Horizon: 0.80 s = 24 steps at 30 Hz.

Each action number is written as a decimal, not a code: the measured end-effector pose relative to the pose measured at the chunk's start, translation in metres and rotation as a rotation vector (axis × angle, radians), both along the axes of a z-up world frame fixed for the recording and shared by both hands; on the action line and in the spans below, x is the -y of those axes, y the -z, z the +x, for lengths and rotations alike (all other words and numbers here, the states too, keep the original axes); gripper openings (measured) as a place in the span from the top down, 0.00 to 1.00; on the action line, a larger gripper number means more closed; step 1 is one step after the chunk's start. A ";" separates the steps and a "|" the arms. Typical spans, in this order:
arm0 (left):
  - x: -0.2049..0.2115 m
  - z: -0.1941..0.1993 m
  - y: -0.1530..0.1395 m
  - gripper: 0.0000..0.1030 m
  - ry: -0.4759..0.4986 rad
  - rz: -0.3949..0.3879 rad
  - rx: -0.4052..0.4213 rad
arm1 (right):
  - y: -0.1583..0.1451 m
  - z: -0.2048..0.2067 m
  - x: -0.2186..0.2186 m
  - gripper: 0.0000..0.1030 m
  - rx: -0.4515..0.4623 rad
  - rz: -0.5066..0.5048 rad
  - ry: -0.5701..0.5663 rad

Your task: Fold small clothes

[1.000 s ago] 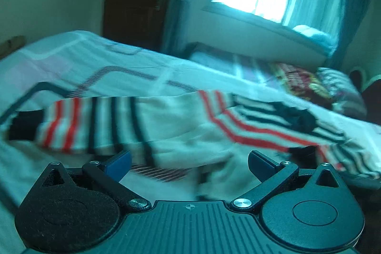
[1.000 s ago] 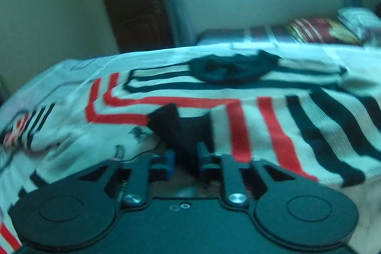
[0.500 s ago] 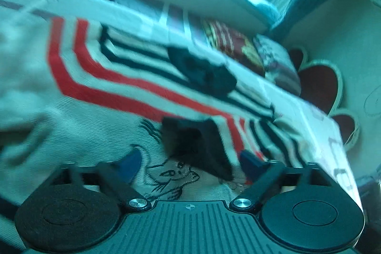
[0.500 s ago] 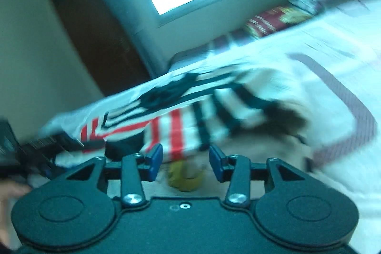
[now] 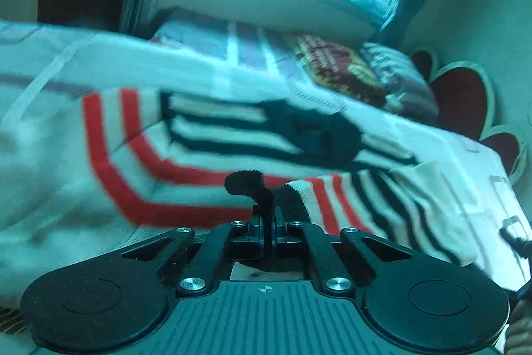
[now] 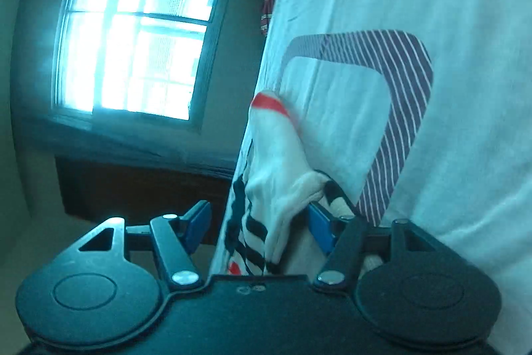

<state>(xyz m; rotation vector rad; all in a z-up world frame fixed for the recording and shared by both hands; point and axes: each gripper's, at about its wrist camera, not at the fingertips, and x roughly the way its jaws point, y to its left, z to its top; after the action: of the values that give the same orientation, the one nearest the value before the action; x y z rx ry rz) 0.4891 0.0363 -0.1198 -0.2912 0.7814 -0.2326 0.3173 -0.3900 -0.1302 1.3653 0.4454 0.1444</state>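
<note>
A striped sweater [image 5: 206, 152], white with red and dark bands, is spread across the bed sheet [image 5: 465, 162]. Its black cuff [image 5: 252, 185] is pinched between the closed jaws of the left gripper [image 5: 268, 222]. In the rolled right wrist view, a fold of the same sweater [image 6: 276, 162] lies between the opening jaws of the right gripper [image 6: 259, 222], unpressed.
</note>
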 end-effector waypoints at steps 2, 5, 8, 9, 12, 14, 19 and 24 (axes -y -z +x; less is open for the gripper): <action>-0.005 -0.001 0.007 0.97 0.001 -0.014 -0.021 | 0.003 0.001 0.004 0.41 -0.004 0.061 0.020; -0.003 -0.003 0.012 0.97 0.004 -0.004 -0.023 | -0.002 0.006 0.004 0.46 -0.042 0.038 0.009; -0.007 -0.006 0.018 0.97 -0.002 -0.012 -0.022 | -0.007 0.021 -0.008 0.65 -0.142 -0.059 -0.011; -0.008 -0.006 0.017 0.97 -0.001 -0.011 -0.020 | -0.004 0.025 -0.014 0.65 -0.157 -0.059 -0.011; -0.008 -0.007 0.016 0.97 0.008 0.002 -0.019 | -0.010 0.025 -0.017 0.65 -0.165 -0.075 0.008; -0.009 -0.009 0.013 0.97 0.001 0.012 -0.001 | -0.020 0.031 -0.022 0.92 -0.219 -0.218 0.005; 0.009 -0.012 0.016 0.97 -0.004 0.159 0.022 | -0.027 0.030 -0.038 0.97 -0.200 -0.458 -0.033; 0.005 -0.019 0.014 0.92 -0.003 0.174 0.041 | -0.047 0.027 -0.030 0.83 -0.188 -0.537 -0.125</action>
<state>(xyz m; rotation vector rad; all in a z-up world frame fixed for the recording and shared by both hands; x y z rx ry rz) 0.4700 0.0313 -0.1336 -0.1235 0.7552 -0.1657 0.3438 -0.3600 -0.0829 0.8253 0.6733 -0.0049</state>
